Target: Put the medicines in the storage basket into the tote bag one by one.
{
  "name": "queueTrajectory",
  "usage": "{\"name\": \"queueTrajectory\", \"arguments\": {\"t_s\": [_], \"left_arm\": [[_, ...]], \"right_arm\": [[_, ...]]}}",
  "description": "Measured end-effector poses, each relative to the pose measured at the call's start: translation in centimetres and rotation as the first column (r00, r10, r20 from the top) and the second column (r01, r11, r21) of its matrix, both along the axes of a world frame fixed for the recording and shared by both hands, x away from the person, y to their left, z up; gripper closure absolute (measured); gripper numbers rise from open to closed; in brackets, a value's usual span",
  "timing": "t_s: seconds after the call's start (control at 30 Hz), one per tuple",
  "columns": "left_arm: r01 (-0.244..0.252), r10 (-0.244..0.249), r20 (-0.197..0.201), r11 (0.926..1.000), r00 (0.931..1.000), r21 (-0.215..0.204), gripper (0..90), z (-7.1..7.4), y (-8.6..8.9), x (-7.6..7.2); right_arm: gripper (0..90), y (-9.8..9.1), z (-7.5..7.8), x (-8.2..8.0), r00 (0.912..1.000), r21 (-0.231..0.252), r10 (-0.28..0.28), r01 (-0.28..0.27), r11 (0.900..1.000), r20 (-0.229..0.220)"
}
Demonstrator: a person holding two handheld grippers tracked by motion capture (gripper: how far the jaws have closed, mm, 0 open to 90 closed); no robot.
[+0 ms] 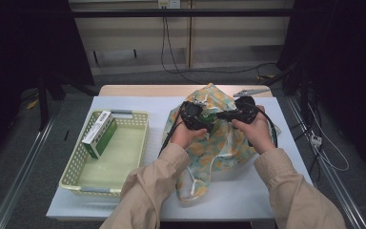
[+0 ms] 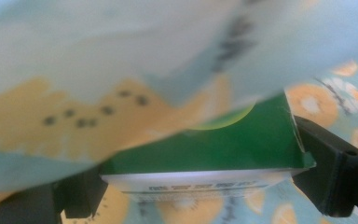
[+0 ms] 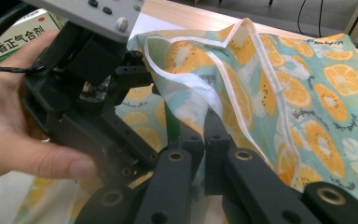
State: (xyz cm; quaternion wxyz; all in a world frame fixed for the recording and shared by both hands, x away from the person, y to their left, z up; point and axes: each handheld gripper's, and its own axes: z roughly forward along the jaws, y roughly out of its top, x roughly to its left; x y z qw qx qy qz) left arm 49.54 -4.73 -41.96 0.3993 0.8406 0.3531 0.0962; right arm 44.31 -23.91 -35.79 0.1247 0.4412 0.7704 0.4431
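While over the bag [image 1: 219,138] — L tongs [image 2: 200,186] wide on green box [image 2: 223,144], R tongs [image 3: 200,135] pinched on fabric.

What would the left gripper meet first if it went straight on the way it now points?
Probably the fruit-print cloth bag. The left gripper holds a green box between its jaws, and the bag's fabric already drapes over the box's far end; depth beyond that is unclear.

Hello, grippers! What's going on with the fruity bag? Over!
Left gripper shut on green box, at bag mouth. Right gripper shut on bag rim. Cloth drapes over box.
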Motion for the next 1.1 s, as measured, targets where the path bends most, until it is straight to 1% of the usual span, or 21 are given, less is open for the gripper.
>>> {"name": "queueTrajectory", "arguments": {"t_s": [0.07,0.17,0.23,0.33,0.37,0.43,0.47,0.5,0.57,0.6,0.67,0.7,0.73,0.77,0.8,0.9,0.93,0.97,1.0,1.07,1.1], "left_arm": [[-0.001,0.001,-0.003,1.0,1.0,-0.001,13.4,-0.1,0.0,0.0],[0.005,-0.005,-0.033,1.0,0.9995,-0.007,8.6,0.2,0.0,-0.5],[0.018,-0.018,-0.036,0.9998,0.9992,0.003,7.9,0.6,0.2,-0.9],[0.03,-0.029,-0.034,0.9994,0.999,0.02,6.9,1.1,0.6,-1.8],[0.043,-0.042,-0.042,0.9987,0.9983,0.028,7.4,1.2,0.9,-2.1],[0.05,-0.049,-0.055,0.9986,0.9973,0.019,7.7,1.4,1.3,-2.8],[0.061,-0.06,-0.047,0.9979,0.9971,0.022,7.9,1.5,1.6,-3.1],[0.069,-0.068,-0.053,0.9973,0.9963,0.026,8.2,1.7,1.9,-3.4],[0.08,-0.079,-0.051,0.9967,0.9956,0.015,9.4,2.1,2.5,-3.9],[0.077,-0.076,-0.05,0.9968,0.9958,0.019,9.4,2.4,2.8,-4.2],[0.1,-0.099,-0.048,0.9948,0.9939,0.018,9.5,3.0,3.5,-4.6],[0.094,-0.092,-0.048,0.9952,0.9946,0.027,9.6,3.3,3.8,-4.9],[0.103,-0.102,-0.047,0.9944,0.9936,0.021,9.7,3.6,4.1,-5.0],[0.108,-0.107,-0.043,0.9938,0.9933,0.026,9.7,3.9,4.5,-5.2],[0.107,-0.106,-0.047,0.9941,0.9933,0.017,9.7,4.1,4.8,-5.4],[0.104,-0.104,-0.026,0.9943,0.9943,0.022,10.0,4.9,6.0,-5.8],[0.102,-0.101,-0.031,0.9945,0.9944,0.025,10.0,5.2,6.3,-6.0],[0.099,-0.098,-0.026,0.9949,0.9948,0.021,10.0,5.4,6.6,-6.2],[0.102,-0.102,-0.023,0.9942,0.9946,0.033,10.2,5.7,7.0,-6.3],[0.099,-0.098,-0.017,0.9945,0.995,0.035,10.2,6.4,7.5,-6.8],[0.102,-0.102,-0.018,0.9947,0.9947,0.013,10.3,6.6,7.8,-6.9]], "right_arm": [[89.8,0.0,-0.1,0.1,1.0,0.001,0.002,-0.002,1.0,-0.002],[89.8,0.0,-0.2,0.1,1.0,0.002,0.0,0.0,1.0,-0.004],[89.8,0.0,-0.2,0.2,1.0,0.003,-0.003,0.003,1.0,-0.003],[89.8,0.1,-0.2,0.1,1.0,0.0,-0.004,0.004,1.0,-0.002],[89.8,0.1,-0.2,0.1,1.0,0.002,-0.005,0.005,1.0,-0.001],[89.8,0.1,-0.2,0.1,1.0,-0.001,-0.009,0.009,1.0,0.001],[89.8,0.1,-0.3,0.1,0.9999,-0.002,-0.01,0.01,0.9999,-0.001],[89.8,0.1,-0.3,0.1,0.9999,-0.004,-0.013,0.013,0.9999,-0.004],[89.8,0.2,-0.5,0.1,0.9999,-0.004,-0.014,0.014,0.9999,-0.005],[89.8,0.2,-0.6,0.0,0.9999,-0.006,-0.014,0.014,0.9999,-0.006],[89.8,0.3,-0.9,0.0,0.9998,-0.007,-0.016,0.016,0.9998,-0.012],[89.8,0.3,-1.0,0.0,0.9998,-0.009,-0.015,0.015,0.9999,-0.011],[89.8,0.4,-1.0,0.0,0.9998,-0.01,-0.017,0.017,0.9998,-0.014],[89.8,0.4,-1.1,0.0,0.9998,-0.01,-0.016,0.015,0.9998,-0.015],[89.8,0.5,-1.1,0.0,0.9998,-0.009,-0.014,0.014,0.9999,-0.014],[89.8,0.6,-1.2,-0.1,0.9998,-0.013,-0.012,0.012,0.9998,-0.015],[89.8,0.7,-1.2,-0.1,0.9998,-0.013,-0.013,0.013,0.9998,-0.015],[89.8,0.7,-1.2,-0.1,0.9998,-0.013,-0.013,0.012,0.9998,-0.014],[89.8,0.6,-1.2,-0.2,0.9998,-0.012,-0.013,0.013,0.9998,-0.014],[89.8,0.6,-1.1,-0.2,0.9998,-0.013,-0.014,0.013,0.9998,-0.013],[89.8,0.5,-1.1,-0.2,0.9998,-0.013,-0.014,0.014,0.9998,-0.013]]}}
